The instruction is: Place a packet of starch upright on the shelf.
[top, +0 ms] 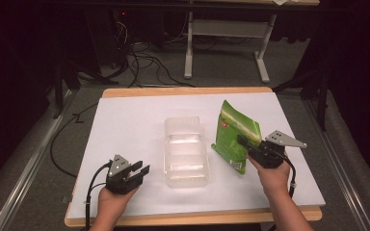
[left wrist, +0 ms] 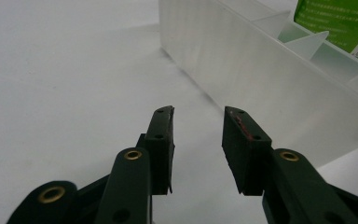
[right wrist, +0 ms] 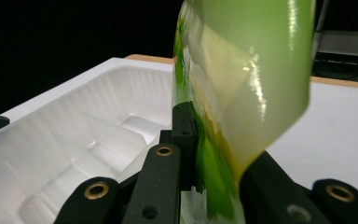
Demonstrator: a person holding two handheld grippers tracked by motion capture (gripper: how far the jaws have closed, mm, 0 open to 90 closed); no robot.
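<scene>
I judge I'm mid-carry: my right gripper (top: 248, 146) clamps the green pouch (top: 234, 135) beside the clear tray (top: 186, 151) mid-worktop, left gripper (top: 138, 174) wide and empty near the front edge, so next comes lowering it in

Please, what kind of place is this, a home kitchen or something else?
Probably a lab or recording studio, not a kitchen. A white table stands alone on grey carpet with dark surroundings, loose cables lie on the floor behind it, and a person works with the left gripper and the right gripper.
</scene>
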